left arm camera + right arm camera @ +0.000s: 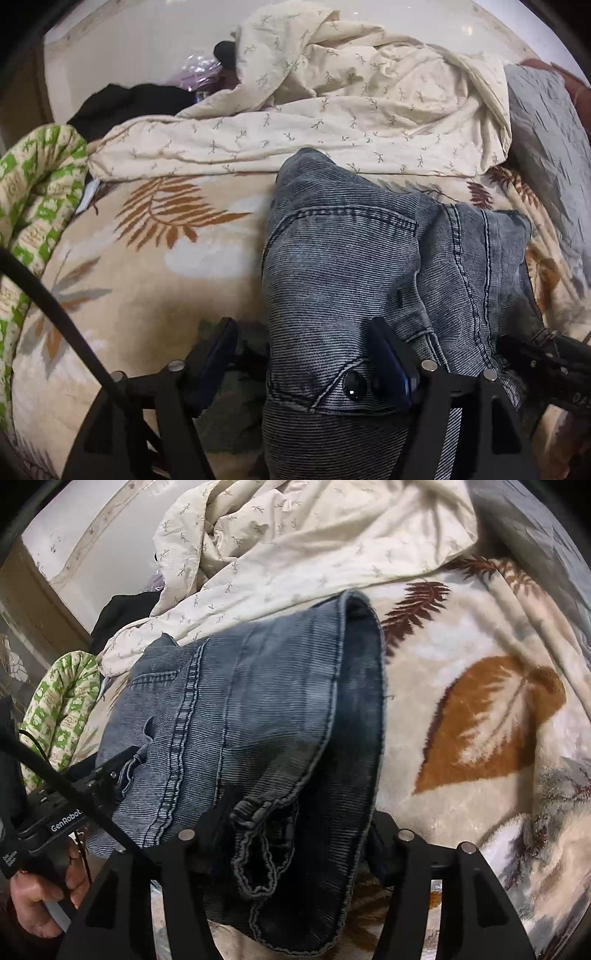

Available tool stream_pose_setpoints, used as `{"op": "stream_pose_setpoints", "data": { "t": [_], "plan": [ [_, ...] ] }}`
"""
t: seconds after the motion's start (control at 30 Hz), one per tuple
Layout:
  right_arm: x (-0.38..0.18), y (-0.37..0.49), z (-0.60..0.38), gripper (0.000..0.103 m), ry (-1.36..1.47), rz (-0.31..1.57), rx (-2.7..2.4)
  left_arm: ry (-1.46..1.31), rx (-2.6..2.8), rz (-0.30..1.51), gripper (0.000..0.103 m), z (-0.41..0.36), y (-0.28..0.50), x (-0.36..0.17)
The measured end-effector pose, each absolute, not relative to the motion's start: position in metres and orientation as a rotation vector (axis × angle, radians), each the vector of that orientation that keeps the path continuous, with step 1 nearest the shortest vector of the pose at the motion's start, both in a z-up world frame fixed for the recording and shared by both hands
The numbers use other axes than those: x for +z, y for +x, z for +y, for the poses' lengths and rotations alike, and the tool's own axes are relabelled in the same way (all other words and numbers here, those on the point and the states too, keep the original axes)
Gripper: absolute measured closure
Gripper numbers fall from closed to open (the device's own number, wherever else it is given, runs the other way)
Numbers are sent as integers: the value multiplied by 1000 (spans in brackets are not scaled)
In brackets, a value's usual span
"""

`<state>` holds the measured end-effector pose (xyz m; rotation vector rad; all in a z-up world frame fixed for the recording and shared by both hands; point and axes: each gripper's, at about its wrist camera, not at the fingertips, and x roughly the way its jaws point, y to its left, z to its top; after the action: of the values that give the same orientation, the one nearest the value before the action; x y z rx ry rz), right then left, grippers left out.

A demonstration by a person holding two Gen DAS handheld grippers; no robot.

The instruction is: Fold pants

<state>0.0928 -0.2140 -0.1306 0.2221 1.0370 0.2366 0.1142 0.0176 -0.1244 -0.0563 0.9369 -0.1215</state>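
Jeans point(343, 258) lie on the bed point(155, 280), reaching between both wide-open claws, left point(306, 354) and right point(295, 834); neither grips.

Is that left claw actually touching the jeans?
Touching. In the left wrist view, the jeans lie between the left gripper's fingers, against the right finger.

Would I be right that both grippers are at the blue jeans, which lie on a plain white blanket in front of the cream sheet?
Not quite: the blanket is not plain white but patterned with brown and orange leaves, as the right wrist view shows. The rest holds: the left gripper and right gripper are at the jeans, in front of the cream sheet.
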Motion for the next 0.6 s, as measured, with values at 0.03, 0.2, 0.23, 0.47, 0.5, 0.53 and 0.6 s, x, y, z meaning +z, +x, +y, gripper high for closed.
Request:
{"op": "stream_pose_setpoints", "data": {
  "t": [0.03, 0.2, 0.23, 0.47, 0.5, 0.53, 0.6],
  "plan": [
    [-129, 92, -213, 42, 213, 1034, 236, -62, -119, 938, 28, 19, 113, -123],
    [-102, 74, -209, 42, 115, 936, 229, -13, -92, 891, 27, 14, 101, -105],
    [-95, 69, -209, 42, 110, 902, 230, 2, -85, 870, 27, 14, 95, -98],
    [-48, 26, -216, 42, 110, 669, 192, 67, -37, 730, 17, 13, 45, -53],
    [-43, 18, -215, 41, 109, 637, 185, 75, -31, 698, 15, 12, 36, -45],
    [-40, 14, -214, 40, 107, 620, 180, 84, -27, 671, 13, 12, 27, -38],
    [-33, 1, -214, 40, 106, 585, 162, 104, -16, 638, 9, 11, 13, -28]
  ]
}}
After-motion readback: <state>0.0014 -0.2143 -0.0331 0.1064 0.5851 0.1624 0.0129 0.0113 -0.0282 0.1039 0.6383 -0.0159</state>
